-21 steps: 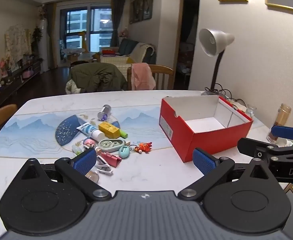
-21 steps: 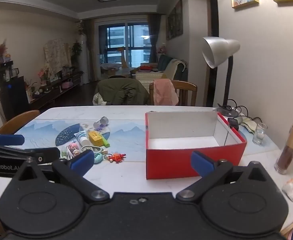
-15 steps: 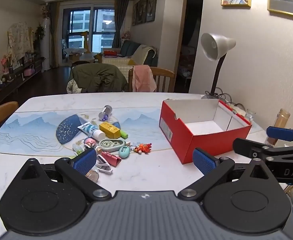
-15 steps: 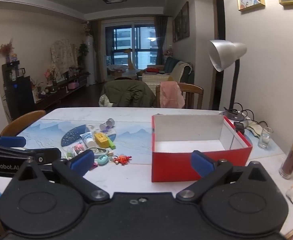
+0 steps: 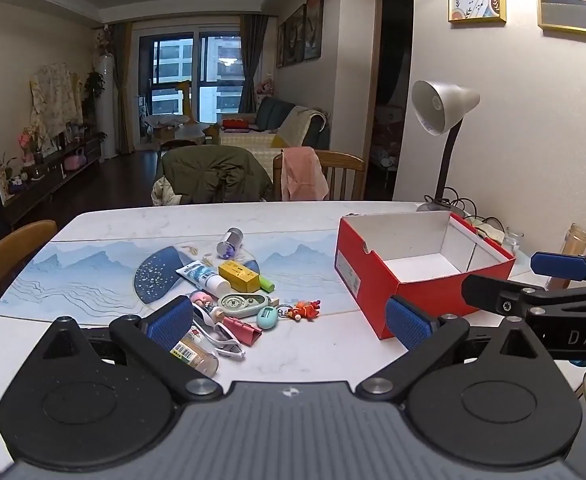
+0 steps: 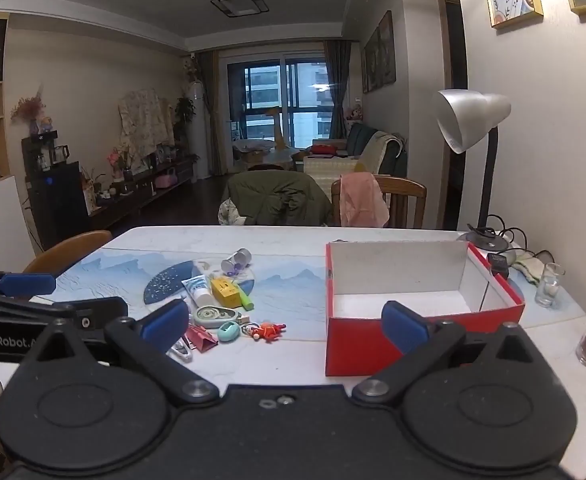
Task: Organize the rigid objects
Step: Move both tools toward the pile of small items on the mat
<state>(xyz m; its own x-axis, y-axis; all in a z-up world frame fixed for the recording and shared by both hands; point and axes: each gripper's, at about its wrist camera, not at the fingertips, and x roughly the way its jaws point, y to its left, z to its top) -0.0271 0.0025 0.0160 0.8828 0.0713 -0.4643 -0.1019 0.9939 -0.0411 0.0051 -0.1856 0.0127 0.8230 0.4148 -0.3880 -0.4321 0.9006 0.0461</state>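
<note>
Ahead of you on the table (image 5: 301,220), red box (image 5: 421,300) beside clutter pile (image 5: 229,292), lamp (image 5: 441,120) behind, your left gripper (image 5: 289,322) and right gripper (image 6: 285,324) both spread, empty, raised higher than before.

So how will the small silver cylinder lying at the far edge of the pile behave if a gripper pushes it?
The silver cylinder lies on its side on the table, so it will probably roll when nudged. It looks smooth and shiny, so the fingers may slip on it. Being small, it is likely light.
</note>
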